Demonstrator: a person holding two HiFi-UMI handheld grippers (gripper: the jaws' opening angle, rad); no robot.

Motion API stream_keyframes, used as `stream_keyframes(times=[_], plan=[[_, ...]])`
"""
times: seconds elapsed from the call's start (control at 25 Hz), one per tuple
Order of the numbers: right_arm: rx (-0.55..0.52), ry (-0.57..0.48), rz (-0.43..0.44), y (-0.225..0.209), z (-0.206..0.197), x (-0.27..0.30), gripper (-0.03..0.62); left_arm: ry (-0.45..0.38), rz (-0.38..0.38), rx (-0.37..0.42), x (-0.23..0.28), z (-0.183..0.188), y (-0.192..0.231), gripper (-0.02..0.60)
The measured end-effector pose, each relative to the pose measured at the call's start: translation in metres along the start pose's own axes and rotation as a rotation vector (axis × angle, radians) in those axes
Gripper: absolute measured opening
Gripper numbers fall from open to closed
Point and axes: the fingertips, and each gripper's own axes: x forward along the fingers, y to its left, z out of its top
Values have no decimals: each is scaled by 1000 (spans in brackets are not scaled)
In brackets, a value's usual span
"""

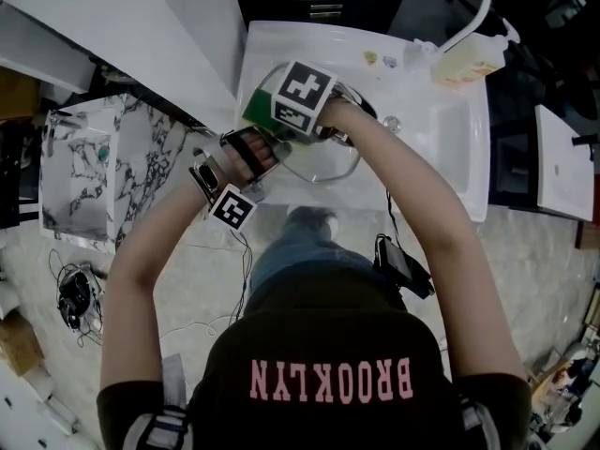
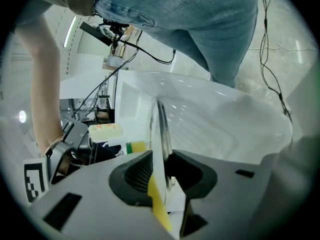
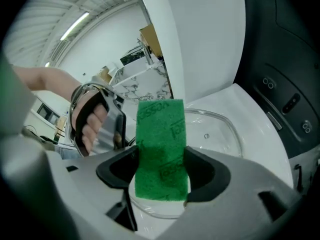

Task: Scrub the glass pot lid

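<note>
The glass pot lid (image 1: 330, 162) is held tilted over the white sink, against its left side. My left gripper (image 2: 159, 170) is shut on the lid's metal rim (image 2: 161, 129), which shows edge-on between the jaws. My right gripper (image 3: 161, 173) is shut on a green scouring sponge (image 3: 161, 151), whose face lies against the clear lid (image 3: 222, 134). In the head view the right gripper's marker cube (image 1: 305, 96) sits above the lid, with the sponge (image 1: 254, 111) showing at its left. The left gripper (image 1: 242, 169) grips the lid from the near left.
The white sink basin (image 1: 441, 134) has a curved faucet (image 1: 475, 6) and a yellowish soap bottle (image 1: 467, 64) at its far right. A white slanted panel (image 1: 141, 26) and a marble-patterned cabinet (image 1: 84, 167) stand to the left. Cables (image 1: 75, 293) lie on the floor.
</note>
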Motion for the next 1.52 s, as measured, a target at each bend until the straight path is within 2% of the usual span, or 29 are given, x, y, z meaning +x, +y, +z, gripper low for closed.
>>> stream_keyframes(times=[0.2,0.56,0.72,1.04,1.32,1.52], plan=[[50,7,21,-14,7,4,278,0,2,-13,-1,-2,-4,107],[169,15,134,-46,10,10,278,-15,-5,-29,0,-4,-9,109],[198,20,154,-57,6,10,278,-21,-3,-43,0,-6,-10,109],[302,-41,179,-87,-2,12,278,-23,-8,-65,0,-8,-13,109],[372,-41,216,-110,-7,20,278,-19,-30,-93,-1,-10,-24,112],[392,-16,147,-137,-20,23,278,-29,-22,-113,-5,-11,-25,112]])
